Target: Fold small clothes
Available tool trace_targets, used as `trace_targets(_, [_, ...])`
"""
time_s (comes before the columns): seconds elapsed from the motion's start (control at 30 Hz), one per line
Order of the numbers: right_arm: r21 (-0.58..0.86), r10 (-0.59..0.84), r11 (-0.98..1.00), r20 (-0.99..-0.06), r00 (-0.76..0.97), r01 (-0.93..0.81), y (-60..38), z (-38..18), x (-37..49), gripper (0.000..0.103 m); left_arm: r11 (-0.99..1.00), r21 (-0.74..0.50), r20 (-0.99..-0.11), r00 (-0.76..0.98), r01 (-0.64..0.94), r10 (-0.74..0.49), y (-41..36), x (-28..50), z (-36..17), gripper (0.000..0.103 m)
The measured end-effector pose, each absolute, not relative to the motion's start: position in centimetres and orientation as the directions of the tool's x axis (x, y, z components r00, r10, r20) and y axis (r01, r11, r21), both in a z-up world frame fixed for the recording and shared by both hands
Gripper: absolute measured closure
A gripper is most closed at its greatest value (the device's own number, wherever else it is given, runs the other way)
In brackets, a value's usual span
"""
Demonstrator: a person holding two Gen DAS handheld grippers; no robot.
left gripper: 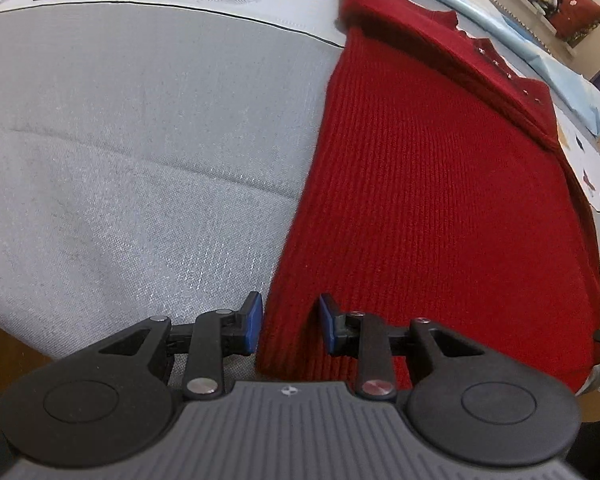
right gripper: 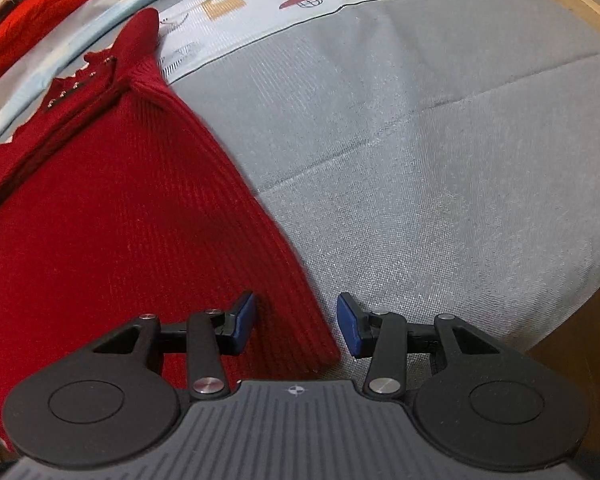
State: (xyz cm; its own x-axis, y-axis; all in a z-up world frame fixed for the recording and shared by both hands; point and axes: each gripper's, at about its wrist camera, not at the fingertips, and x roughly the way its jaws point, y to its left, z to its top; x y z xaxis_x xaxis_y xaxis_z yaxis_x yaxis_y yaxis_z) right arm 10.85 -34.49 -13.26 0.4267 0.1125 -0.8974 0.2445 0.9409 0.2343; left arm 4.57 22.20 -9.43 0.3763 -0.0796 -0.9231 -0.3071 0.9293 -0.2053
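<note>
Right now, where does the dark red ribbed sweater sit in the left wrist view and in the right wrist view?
Left wrist: the dark red ribbed sweater fills the right half; its near hem corner lies between the open left gripper.
Right wrist: it fills the left half, its other hem corner between the open right gripper.
Shared landmark: the studded collar, far right in the left view, upper left in the right, on the grey cloth.
</note>
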Motion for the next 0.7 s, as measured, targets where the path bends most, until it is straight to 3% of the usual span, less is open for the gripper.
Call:
trace_targets(0.13, [0.217, 0.104, 0.951, -0.896, 0.432, 0.219, -33.8, -13.3, 10.9, 0.056, 0.939, -0.178, -0.924, 0.377, -0.293, -0.058, 21.6, 4.7, -9.5, 0.069])
trace_targets(0.2, [0.237, 0.129, 0.95, -0.893, 0.432, 0.206, -33.6, -13.3, 10.8, 0.061, 0.949, -0.166, -0.924, 0.379, -0.269, -0.054, 21.0, 4.8, -9.5, 0.07])
trace_targets(0.27, [0.239, 0.138, 0.952, -0.892, 0.431, 0.19, -33.5, -13.3, 10.8, 0.07, 0.955, -0.164, -0.922, 0.384, -0.246, -0.059, 20.6, 4.9, -9.4, 0.081])
trace_targets(0.33, [0.254, 0.154, 0.95, -0.889, 0.431, 0.184, -33.5, -13.2, 10.8, 0.073, 0.957, -0.167, -0.921, 0.385, -0.238, -0.065, 20.5, 4.8, -9.2, 0.082])
trace_targets(0.63, [0.254, 0.165, 0.953, -0.893, 0.419, 0.166, -33.2, -13.2, 11.2, 0.074, 0.963, -0.165, -0.925, 0.373, -0.213, -0.076, 20.3, 4.3, -9.3, 0.084])
trace_targets(0.67, [0.254, 0.166, 0.953, -0.893, 0.419, 0.165, -33.2, -13.2, 11.2, 0.08, 0.963, -0.165, -0.923, 0.377, -0.213, -0.074, 20.3, 4.4, -9.2, 0.091])
trace_targets(0.7, [0.258, 0.168, 0.952, -0.891, 0.422, 0.167, -33.2, -13.1, 11.1, 0.084, 0.962, -0.166, -0.919, 0.387, -0.217, -0.071, 20.4, 4.3, -9.0, 0.092])
